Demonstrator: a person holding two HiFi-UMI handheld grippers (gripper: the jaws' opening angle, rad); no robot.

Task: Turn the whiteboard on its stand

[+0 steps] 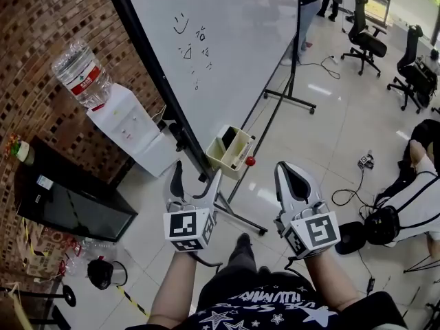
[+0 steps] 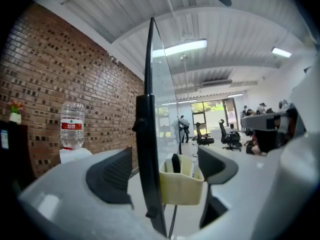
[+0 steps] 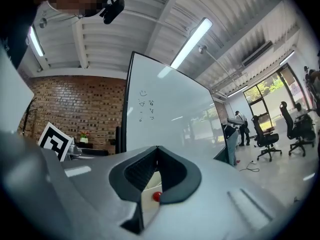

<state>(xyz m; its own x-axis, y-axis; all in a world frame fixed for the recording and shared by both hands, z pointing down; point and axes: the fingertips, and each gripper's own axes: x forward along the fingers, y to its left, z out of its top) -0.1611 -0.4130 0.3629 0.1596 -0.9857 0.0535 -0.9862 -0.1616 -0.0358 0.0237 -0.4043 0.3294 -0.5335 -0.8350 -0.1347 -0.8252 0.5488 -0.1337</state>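
Two jaws of my left gripper (image 1: 197,175) gape astride the black edge (image 2: 148,149) of the stiff whiteboard (image 1: 234,40), its likeliest hold; my right gripper (image 1: 289,170) is closed, empty.

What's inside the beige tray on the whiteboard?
In the beige tray: a black block-shaped item, likely an eraser, standing upright, and a slim white pen-like item beside it. The tray's walls hide its bottom, so anything lying lower can't be seen.
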